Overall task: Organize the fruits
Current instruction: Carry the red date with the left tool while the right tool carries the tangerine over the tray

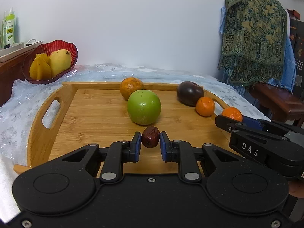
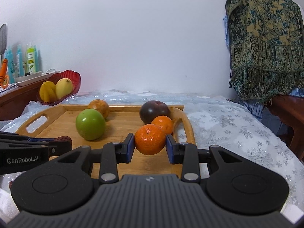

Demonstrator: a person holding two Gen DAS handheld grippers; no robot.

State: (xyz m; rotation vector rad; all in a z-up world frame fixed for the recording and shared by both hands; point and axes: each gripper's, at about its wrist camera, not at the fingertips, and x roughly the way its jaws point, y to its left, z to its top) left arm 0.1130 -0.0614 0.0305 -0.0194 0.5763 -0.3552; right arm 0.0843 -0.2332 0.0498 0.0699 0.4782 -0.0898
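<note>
My left gripper (image 1: 150, 142) is shut on a dark red date (image 1: 150, 136) just above the wooden tray (image 1: 91, 114). My right gripper (image 2: 150, 146) is shut on an orange mandarin (image 2: 150, 138), which also shows at the right in the left wrist view as mandarin (image 1: 232, 113). On the tray lie a green apple (image 1: 143, 106), a mottled orange fruit (image 1: 131, 87), a dark purple plum (image 1: 190, 92) and a second mandarin (image 1: 205, 106). The left gripper's date (image 2: 63, 138) peeks out at the left of the right wrist view.
A red ribbed bowl (image 1: 62, 43) with a mango (image 1: 60, 60) and a starfruit (image 1: 39, 68) stands beyond the tray's left corner. Bottles (image 2: 31, 60) line a wooden shelf at the left. A patterned shawl (image 1: 254, 30) hangs over a chair at the right. A snowflake cloth (image 2: 228, 125) covers the table.
</note>
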